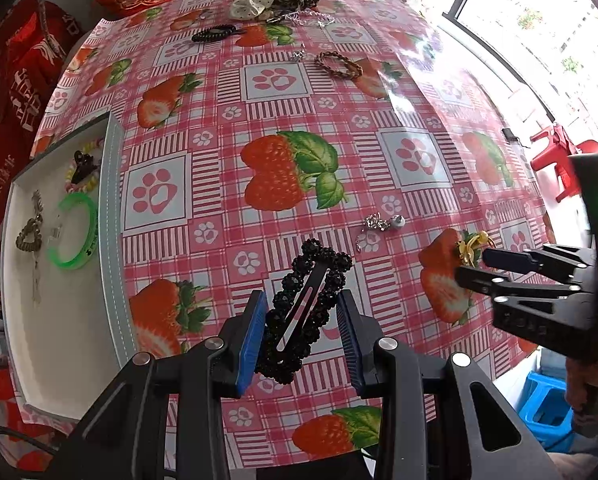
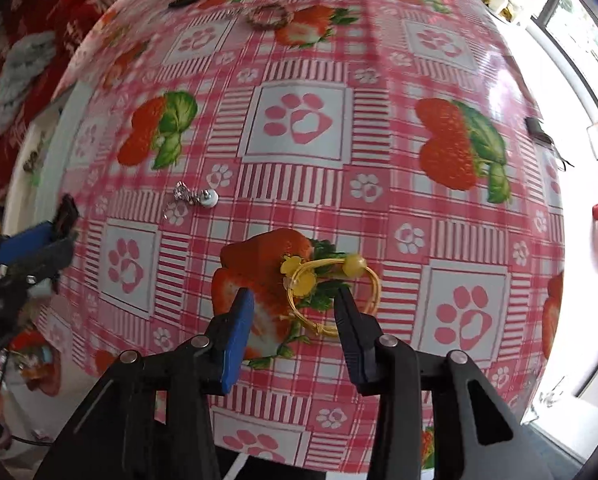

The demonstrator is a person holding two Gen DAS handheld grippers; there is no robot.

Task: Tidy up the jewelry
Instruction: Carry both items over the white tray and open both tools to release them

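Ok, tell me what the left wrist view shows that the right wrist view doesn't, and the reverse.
Left wrist only: the white tray in clear view, holding a green bangle, a black claw clip and a heart pendant; also the black beaded hair clip in full, gripped by the left gripper.

Right wrist only: the whole yellow hair tie on the tablecloth, between the open fingers of the right gripper.

Both: the silver earring and the braided brown bracelet.

bright daylight from the window [image 1: 539, 20], glare on the tablecloth [image 1: 399, 80], fisheye bending, blurred edges
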